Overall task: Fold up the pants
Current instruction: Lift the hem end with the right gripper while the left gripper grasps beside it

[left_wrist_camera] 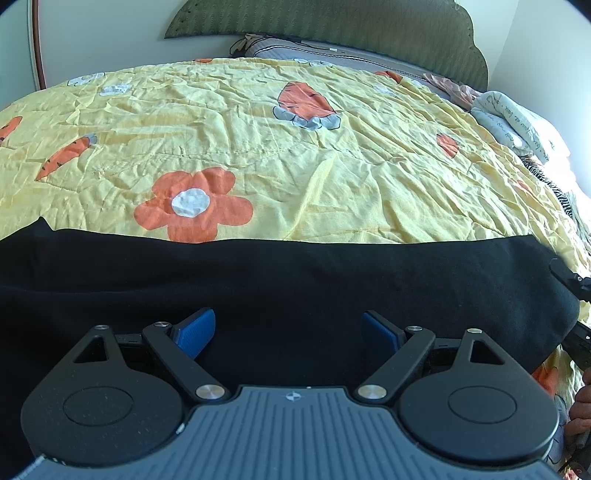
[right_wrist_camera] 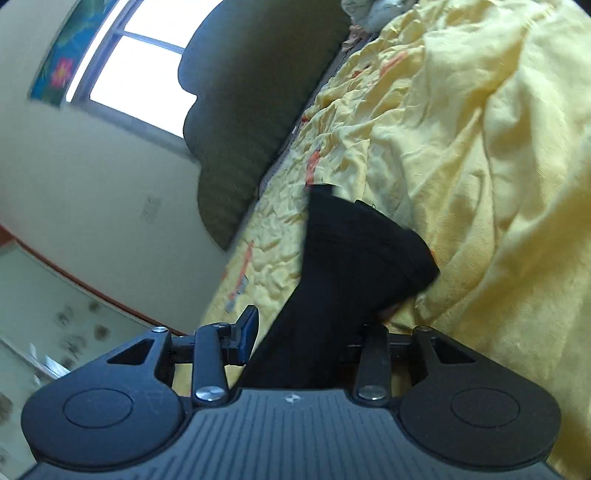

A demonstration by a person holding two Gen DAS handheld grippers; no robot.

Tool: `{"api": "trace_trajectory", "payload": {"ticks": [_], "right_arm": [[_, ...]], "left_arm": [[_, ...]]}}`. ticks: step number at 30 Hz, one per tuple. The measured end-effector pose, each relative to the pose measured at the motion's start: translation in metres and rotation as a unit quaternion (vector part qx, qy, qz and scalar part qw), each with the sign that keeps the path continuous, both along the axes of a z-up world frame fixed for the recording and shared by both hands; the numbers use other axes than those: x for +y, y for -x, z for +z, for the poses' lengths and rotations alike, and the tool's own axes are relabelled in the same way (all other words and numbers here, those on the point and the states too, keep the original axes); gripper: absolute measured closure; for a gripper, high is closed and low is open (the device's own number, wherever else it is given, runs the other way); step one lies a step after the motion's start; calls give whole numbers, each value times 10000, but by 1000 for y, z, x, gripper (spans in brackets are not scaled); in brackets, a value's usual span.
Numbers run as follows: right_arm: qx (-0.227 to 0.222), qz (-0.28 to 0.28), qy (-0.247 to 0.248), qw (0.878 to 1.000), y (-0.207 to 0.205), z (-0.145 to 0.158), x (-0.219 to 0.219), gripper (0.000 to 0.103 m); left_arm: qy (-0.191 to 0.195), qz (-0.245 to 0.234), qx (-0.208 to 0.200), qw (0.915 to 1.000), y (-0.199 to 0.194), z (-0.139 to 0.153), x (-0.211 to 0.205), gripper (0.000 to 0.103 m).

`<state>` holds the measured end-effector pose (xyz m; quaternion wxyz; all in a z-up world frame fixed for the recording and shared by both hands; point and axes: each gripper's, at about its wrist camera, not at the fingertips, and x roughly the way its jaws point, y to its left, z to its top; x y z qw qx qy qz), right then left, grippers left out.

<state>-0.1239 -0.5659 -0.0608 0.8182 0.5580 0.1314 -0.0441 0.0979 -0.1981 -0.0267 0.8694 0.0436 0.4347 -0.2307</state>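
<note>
Black pants (left_wrist_camera: 258,280) lie flat in a wide band across the near part of the yellow quilt (left_wrist_camera: 295,177). My left gripper (left_wrist_camera: 288,328) is open just above the pants, its blue pads (left_wrist_camera: 195,332) wide apart with nothing between them. In the right wrist view the camera is rolled sideways. The pants (right_wrist_camera: 354,258) run between the jaws of my right gripper (right_wrist_camera: 306,339). The jaws stand open around the cloth. One blue pad (right_wrist_camera: 248,338) shows; the other is hidden behind the fabric. The right gripper's black body (left_wrist_camera: 569,280) shows at the pants' right end.
The yellow quilt with orange flowers and carrots covers the bed. A green headboard (left_wrist_camera: 332,26) and pillows (left_wrist_camera: 517,125) are at the far side. A window (right_wrist_camera: 140,66) and wall are in the right wrist view. A hand (left_wrist_camera: 580,406) is at the right edge.
</note>
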Motion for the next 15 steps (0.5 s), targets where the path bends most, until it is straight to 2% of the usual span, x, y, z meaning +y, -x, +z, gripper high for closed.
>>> {"api": "trace_trajectory", "payload": {"ticks": [2, 5, 7, 9, 10, 12, 13, 15], "right_arm": [[-202, -207, -316, 9991, 4, -6, -4, 65], [-215, -557, -432, 9973, 4, -9, -3, 70], [-16, -817, -372, 9960, 3, -9, -2, 88], [229, -950, -98, 9952, -1, -5, 2, 94], [324, -955, 129, 9948, -3, 0, 5, 94], [613, -877, 1068, 9885, -8, 19, 19, 95], [812, -791, 1725, 9785, -14, 32, 30, 95], [1164, -521, 3126, 9413, -25, 55, 60, 95]], "left_arm": [[15, -16, 12, 10000, 0, 0, -1, 15], [71, -75, 66, 9999, -2, 4, -5, 15], [155, -185, 128, 9996, -4, 8, -13, 15], [275, -300, 228, 9989, -6, 11, -20, 15], [373, -352, 320, 9982, -8, 12, -23, 15], [704, -463, 637, 9944, -13, 12, -27, 15], [997, -504, 921, 9895, -17, 10, -27, 15], [1603, -545, 1475, 9745, -25, 5, -26, 15]]}}
